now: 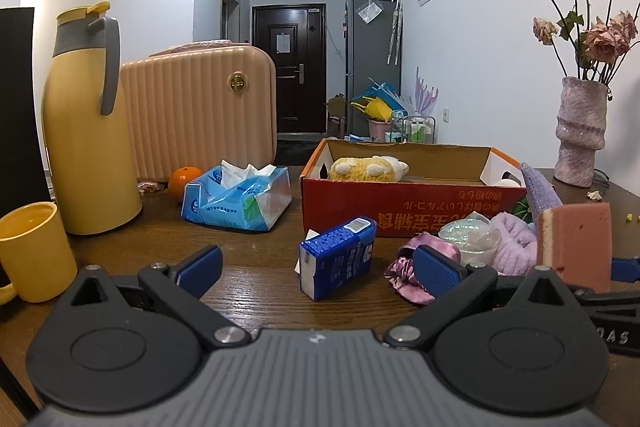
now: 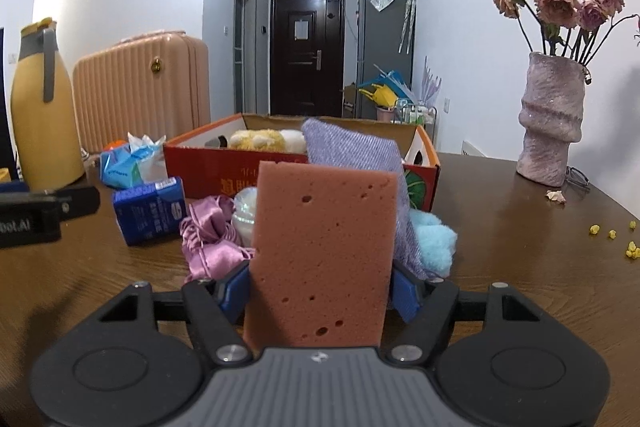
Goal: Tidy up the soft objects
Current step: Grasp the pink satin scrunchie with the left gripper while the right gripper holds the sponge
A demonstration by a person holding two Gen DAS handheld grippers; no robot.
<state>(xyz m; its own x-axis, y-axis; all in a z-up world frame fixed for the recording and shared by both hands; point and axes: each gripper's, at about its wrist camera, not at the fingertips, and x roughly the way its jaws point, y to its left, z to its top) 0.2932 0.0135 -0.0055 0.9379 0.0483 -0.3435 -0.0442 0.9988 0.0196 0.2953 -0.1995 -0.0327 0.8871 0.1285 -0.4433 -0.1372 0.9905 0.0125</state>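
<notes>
I'm in a home: front door at twelve o'clock, fridge beside it, suitcase at ten, vase at two.

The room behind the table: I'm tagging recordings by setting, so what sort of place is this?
Most likely a lived-in flat. A dark front door closes a short hallway, a grey fridge stands beside it, and the brown wooden table holds a ribbed peach suitcase and a vase of dried roses.

A plush toy lies in the box, with the tissue pack before it.
</notes>
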